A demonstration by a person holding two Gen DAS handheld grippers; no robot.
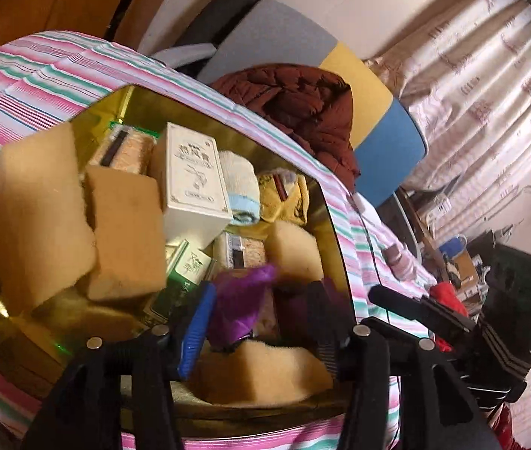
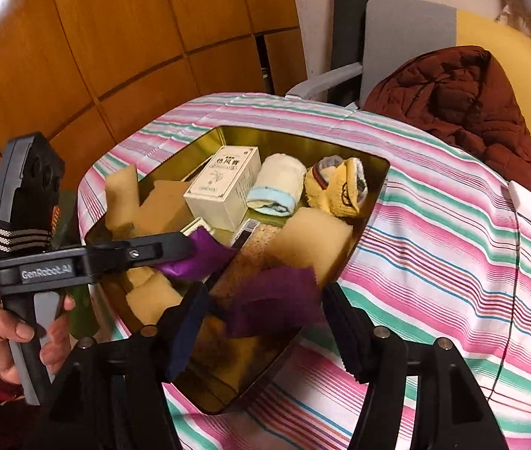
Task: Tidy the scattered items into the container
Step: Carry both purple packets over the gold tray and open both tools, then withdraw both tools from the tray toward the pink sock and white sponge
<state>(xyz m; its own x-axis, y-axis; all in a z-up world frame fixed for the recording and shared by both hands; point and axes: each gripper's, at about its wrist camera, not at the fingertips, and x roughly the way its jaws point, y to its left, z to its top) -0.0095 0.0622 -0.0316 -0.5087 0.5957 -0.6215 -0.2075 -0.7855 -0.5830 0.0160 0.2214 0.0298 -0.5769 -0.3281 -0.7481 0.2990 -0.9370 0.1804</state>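
Observation:
A gold tin container [image 2: 303, 146] sits on the striped tablecloth, filled with yellow sponges [image 2: 312, 242], a white box [image 2: 224, 187], a rolled towel [image 2: 276, 187] and a yellow sock [image 2: 340, 187]. My left gripper [image 1: 261, 311] hovers over the tin with a purple cloth [image 1: 239, 300] loose between its spread fingers; it also shows in the right wrist view [image 2: 190, 251]. My right gripper [image 2: 265, 318] is open above the tin's near end, with a dark purple cloth [image 2: 276, 300] lying between its fingers. The tin also shows in the left wrist view [image 1: 295, 157].
A striped tablecloth [image 2: 434, 262] covers the table. A chair with a brown jacket [image 2: 453, 93] stands behind it. A wooden cabinet [image 2: 115, 37] is at the left. A white block [image 2: 528, 202] lies on the cloth at the right.

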